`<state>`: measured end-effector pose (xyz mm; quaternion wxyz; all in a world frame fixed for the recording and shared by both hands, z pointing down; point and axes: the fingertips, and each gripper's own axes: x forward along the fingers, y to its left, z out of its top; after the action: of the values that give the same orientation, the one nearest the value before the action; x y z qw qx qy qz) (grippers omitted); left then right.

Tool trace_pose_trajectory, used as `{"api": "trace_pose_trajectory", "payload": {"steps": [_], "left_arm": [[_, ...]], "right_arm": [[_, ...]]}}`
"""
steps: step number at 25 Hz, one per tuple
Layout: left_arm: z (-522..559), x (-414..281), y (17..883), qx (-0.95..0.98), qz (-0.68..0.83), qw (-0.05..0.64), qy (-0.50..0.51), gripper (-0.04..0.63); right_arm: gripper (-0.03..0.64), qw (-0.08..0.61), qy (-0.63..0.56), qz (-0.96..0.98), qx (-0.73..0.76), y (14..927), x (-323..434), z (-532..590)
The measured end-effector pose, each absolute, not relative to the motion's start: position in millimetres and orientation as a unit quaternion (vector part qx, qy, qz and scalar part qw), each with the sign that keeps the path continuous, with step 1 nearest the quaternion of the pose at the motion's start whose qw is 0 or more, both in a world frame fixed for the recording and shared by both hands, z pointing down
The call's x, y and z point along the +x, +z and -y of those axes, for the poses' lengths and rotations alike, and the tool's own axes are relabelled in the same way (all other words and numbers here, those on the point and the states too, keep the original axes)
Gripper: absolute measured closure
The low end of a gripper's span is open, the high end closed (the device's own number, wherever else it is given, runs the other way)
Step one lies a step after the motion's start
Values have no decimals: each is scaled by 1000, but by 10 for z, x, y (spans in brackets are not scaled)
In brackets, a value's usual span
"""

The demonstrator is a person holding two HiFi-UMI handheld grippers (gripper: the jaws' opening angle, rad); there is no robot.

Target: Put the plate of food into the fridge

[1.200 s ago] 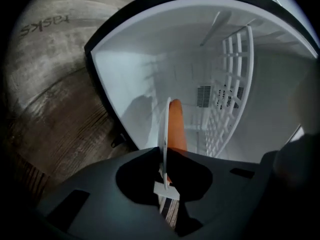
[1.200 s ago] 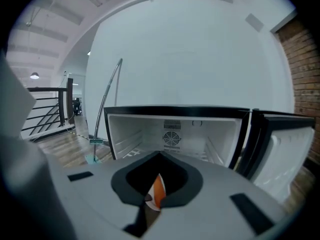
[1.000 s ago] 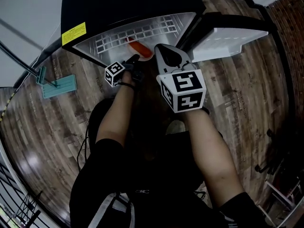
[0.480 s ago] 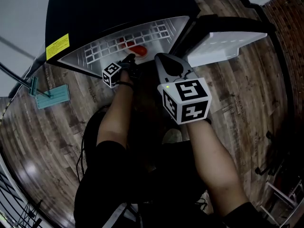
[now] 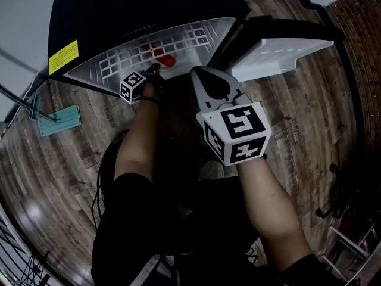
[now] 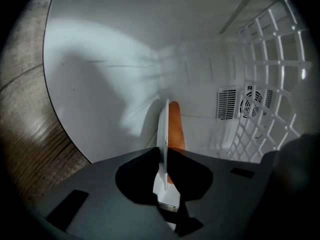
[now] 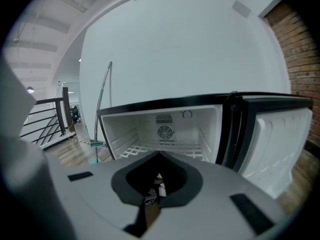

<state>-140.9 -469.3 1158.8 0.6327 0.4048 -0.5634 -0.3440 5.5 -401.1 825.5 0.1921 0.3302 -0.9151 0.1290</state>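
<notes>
The black fridge (image 5: 149,5) stands open, its white inside and wire shelf (image 5: 178,40) lit. My left gripper (image 5: 156,69) reaches into it at shelf level. In the left gripper view that gripper (image 6: 162,171) is shut on a white plate (image 6: 162,129) seen edge-on, with orange food (image 6: 175,126) on it. Its jaws have just been opening a little, and the plate's rim is still between them. The food (image 5: 168,59) shows red-orange over the shelf. My right gripper (image 5: 199,71) hangs shut and empty in front of the fridge opening, beside the left arm.
The fridge door (image 5: 280,52) swings open to the right, with its white inner shelf facing me. A fan vent (image 6: 250,104) sits in the back wall. A teal tool (image 5: 56,119) lies on the wood floor at left. The person's legs fill the lower middle.
My left gripper has carried the plate farther into the fridge, over the wire shelf. The right gripper has kept its place in front of the opening.
</notes>
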Motion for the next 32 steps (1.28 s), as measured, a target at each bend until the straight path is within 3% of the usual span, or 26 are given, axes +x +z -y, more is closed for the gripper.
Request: {"api": "trace_pose_trajectory", "payload": {"steps": [4,10,16,19,21,23,32], "left_arm": [[4706,-1428,11619,434,592,619,-279,558],[4681,-1401,11643,502,647,569,-75,541],[4627,-1545,11632,543,707,443,95,456],[4544,-1748,11512,532,748,359,170,450],[4472,-1813,11430,529,757,338,180,458],[4390,-1809,11348,541,753,331,175,598],[4204,-1325,10567,669,671,283,149,598]], "right_arm": [[603,197,121,918,322,8251,34,3987],[603,188,120,920,322,8152,35,4000],[603,190,115,922,318,8144,2,3976],[604,189,111,922,319,8133,-6,3988],[604,187,110,923,318,8130,-21,4001],[604,185,111,924,317,8130,-53,4013],[604,194,124,924,307,8264,-230,4118]]}}
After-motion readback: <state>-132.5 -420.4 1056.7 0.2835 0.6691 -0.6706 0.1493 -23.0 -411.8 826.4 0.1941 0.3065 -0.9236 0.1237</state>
